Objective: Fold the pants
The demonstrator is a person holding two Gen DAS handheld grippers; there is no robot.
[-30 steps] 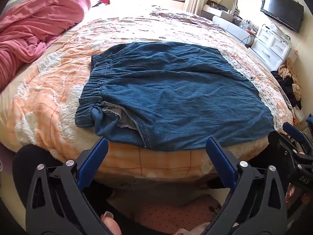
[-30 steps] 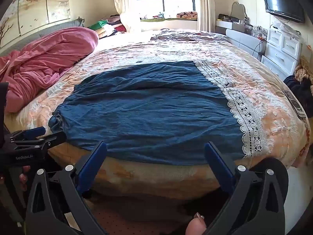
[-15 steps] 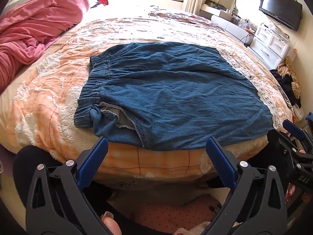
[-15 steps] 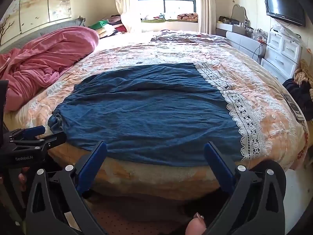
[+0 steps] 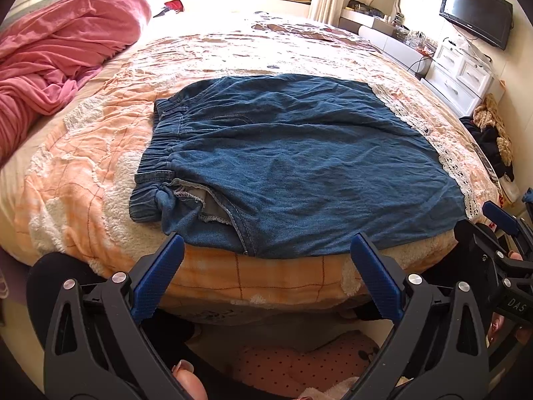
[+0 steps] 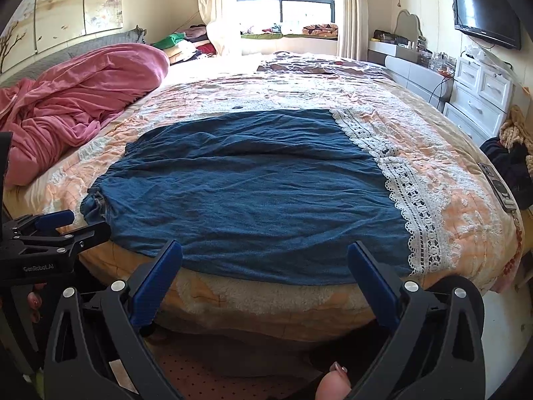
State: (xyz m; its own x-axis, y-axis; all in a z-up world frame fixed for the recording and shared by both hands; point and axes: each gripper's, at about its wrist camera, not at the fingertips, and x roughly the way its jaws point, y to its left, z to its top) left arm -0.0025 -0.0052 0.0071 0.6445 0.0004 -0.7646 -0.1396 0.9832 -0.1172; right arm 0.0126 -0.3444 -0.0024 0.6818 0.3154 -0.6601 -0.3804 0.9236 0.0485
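Denim pants (image 5: 293, 163) lie flat across the near edge of the bed (image 5: 83, 180), elastic waistband (image 5: 160, 153) to the left. Soft, limp and fairly heavy, they probably fold best gripped at the waistband and hem corners. Left gripper (image 5: 266, 266) and right gripper (image 6: 265, 266) hover spread, empty.

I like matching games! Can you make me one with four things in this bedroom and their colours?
Things:
1. pants
2. blanket
3. TV
4. drawers

Colours:
A. white
B. pink
C. blue
D. black

Pairs: 1-C, 2-B, 3-D, 4-A
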